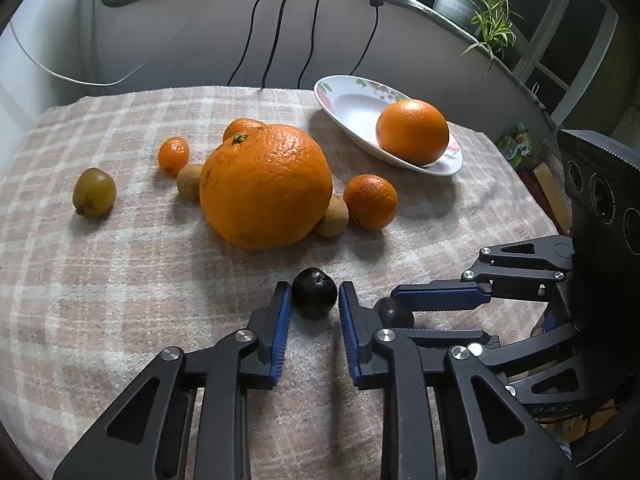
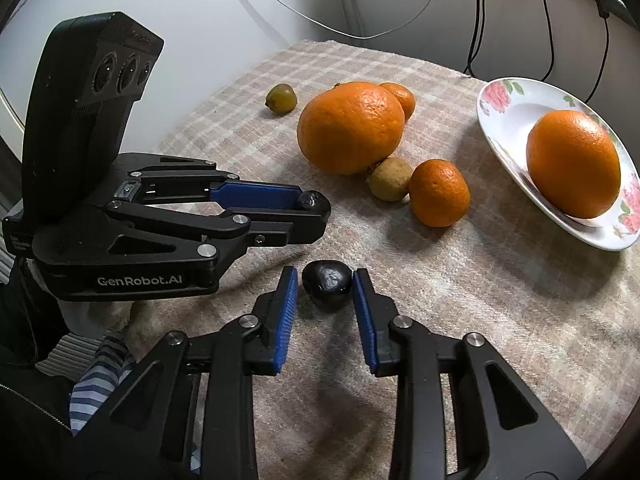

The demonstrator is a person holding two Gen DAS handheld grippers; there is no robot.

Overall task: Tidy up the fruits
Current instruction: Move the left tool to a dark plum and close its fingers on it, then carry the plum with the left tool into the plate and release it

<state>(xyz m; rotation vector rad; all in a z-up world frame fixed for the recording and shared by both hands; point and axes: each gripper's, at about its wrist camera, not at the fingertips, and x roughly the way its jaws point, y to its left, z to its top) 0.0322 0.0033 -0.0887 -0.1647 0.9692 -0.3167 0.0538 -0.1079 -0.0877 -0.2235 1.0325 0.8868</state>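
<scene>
My left gripper (image 1: 313, 292) is shut on a small dark fruit (image 1: 313, 298) resting on the checked cloth (image 1: 120, 280). My right gripper (image 2: 326, 280) is shut on a second dark fruit (image 2: 327, 284), also low on the cloth. The two grippers sit side by side: the right one (image 1: 398, 316) shows at the right of the left wrist view, the left one (image 2: 316, 208) at the left of the right wrist view. Beyond them lie a very large orange (image 1: 266, 186), small mandarins (image 1: 370, 202) (image 1: 173, 156) and brownish-green fruits (image 1: 94, 192) (image 1: 190, 182). A floral plate (image 1: 348, 100) holds one orange (image 1: 412, 132).
Black cables (image 1: 276, 36) hang down the wall behind the table. A potted plant (image 1: 476, 4) stands on the sill at the back right. A striped sleeve (image 2: 100, 376) shows below the left gripper. The cloth's edge drops off at the right (image 1: 532, 200).
</scene>
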